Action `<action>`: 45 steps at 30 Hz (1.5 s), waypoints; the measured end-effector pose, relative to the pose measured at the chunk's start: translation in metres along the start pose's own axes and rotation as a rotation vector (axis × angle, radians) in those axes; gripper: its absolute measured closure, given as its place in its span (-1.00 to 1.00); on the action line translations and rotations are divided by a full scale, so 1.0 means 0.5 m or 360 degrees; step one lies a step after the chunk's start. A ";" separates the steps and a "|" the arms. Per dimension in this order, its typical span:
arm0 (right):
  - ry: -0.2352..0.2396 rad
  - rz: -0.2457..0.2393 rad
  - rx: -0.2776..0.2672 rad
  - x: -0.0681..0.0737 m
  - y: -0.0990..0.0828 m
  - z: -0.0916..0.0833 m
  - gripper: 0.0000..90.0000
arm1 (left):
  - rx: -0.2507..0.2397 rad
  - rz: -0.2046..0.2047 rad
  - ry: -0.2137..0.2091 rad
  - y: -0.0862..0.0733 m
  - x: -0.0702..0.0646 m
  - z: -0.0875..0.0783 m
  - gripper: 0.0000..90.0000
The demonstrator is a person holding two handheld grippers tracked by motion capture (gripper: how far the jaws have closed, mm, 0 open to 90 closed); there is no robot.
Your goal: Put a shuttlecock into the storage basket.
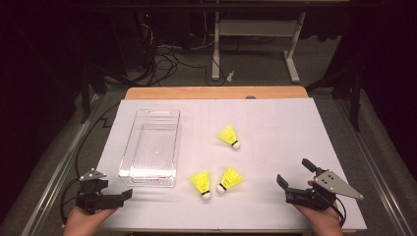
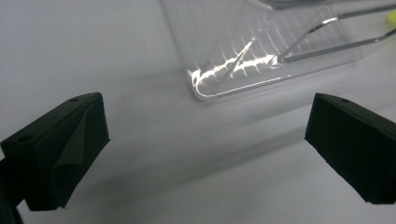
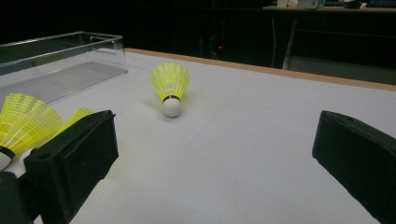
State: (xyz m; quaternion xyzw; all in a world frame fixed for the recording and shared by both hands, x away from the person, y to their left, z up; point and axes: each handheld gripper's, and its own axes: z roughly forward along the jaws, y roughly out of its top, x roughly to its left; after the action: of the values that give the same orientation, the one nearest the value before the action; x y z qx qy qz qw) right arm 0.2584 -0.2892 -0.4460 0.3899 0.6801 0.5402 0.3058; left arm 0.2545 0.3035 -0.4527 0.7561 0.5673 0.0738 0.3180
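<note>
Three yellow shuttlecocks lie on the white surface; the far shuttlecock rests alone near the centre, cork toward the person; the middle shuttlecock and the near shuttlecock lie just beside each other, corks down toward the front edge. All three lie on their sides, apart from the bin, so each skirt is open to a side grasp.

The clear bin stands empty to the left of the shuttlecocks, long axis running away from the person; its open top suggests it is the receptacle.

The right gripper hovers at the front right, fingers spread wide and holding nothing; it points left toward the pair, and in the right gripper view the far shuttlecock sits between its fingers at a distance. The left gripper rests at the front left, fingers spread and empty, aimed at the near corner of the bin; probably placed to steady it.

Judgement: work not yet begun; the pair is the likeliest first pick for the right gripper.
</note>
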 end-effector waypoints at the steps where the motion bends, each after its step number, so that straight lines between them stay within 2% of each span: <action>1: 0.0002 0.0006 -0.0001 0.000 0.000 -0.001 -0.98 | 0.0026 0.0007 0.0013 0.004 -0.003 0.000 -0.99; 4: 0.0001 0.0002 -0.0004 -0.001 0.001 -0.001 -0.98 | 0.0063 0.0005 -0.0014 0.014 -0.007 0.003 -0.99; 7: 0.0001 0.0007 -0.0006 -0.002 0.001 -0.002 -0.98 | 0.0124 -0.0003 -0.0005 0.020 -0.009 0.008 -0.99; 10: 0.0006 0.0005 -0.0016 -0.001 0.002 -0.005 -0.98 | 0.0188 -0.0037 -0.0025 0.022 -0.009 0.014 -0.99; 13: 0.0005 0.0013 -0.0017 -0.004 0.001 -0.006 -0.98 | 0.0278 -0.0012 0.0003 0.027 -0.017 0.021 -0.98; 18: -0.0003 0.0018 -0.0016 -0.007 0.001 -0.005 -0.98 | 0.0368 -0.0023 -0.0028 0.037 -0.031 0.025 -0.98; 21: 0.0003 0.0016 -0.0011 -0.005 0.001 -0.004 -0.98 | 0.0451 0.0025 0.0009 0.047 -0.037 0.025 -0.98; 25: 0.0014 0.0006 -0.0003 -0.002 0.001 -0.001 -0.98 | 0.0518 0.0034 0.0003 0.060 -0.045 0.024 -0.98; 27: 0.0014 0.0005 -0.0003 -0.001 0.001 -0.001 -0.98 | 0.0564 0.0072 0.0011 0.066 -0.051 0.023 -0.99; 29: 0.0016 0.0007 -0.0003 -0.002 0.000 -0.001 -0.98 | 0.0603 0.0078 -0.0006 0.068 -0.054 0.024 -0.98; 32: 0.0018 0.0015 -0.0003 -0.004 0.000 -0.002 -0.98 | 0.0699 0.0098 0.0002 0.069 -0.055 0.032 -0.99; 35: 0.0016 0.0010 -0.0006 -0.004 0.000 -0.003 -0.98 | 0.0793 0.0151 0.0042 0.071 -0.056 0.040 -0.99; 42: 0.0014 0.0011 -0.0008 -0.005 0.000 -0.006 -0.98 | 0.0915 0.0146 0.0047 0.079 -0.053 0.046 -0.99; 45: 0.0014 0.0011 -0.0006 -0.005 0.000 -0.007 -0.98 | 0.0995 0.0189 0.0036 0.084 -0.059 0.047 -0.98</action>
State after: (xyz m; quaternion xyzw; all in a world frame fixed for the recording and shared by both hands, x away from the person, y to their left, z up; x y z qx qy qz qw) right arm 0.2571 -0.2931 -0.4451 0.3893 0.6791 0.5443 0.3017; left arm 0.2892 0.2610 -0.4402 0.8481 0.5208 -0.0772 0.0590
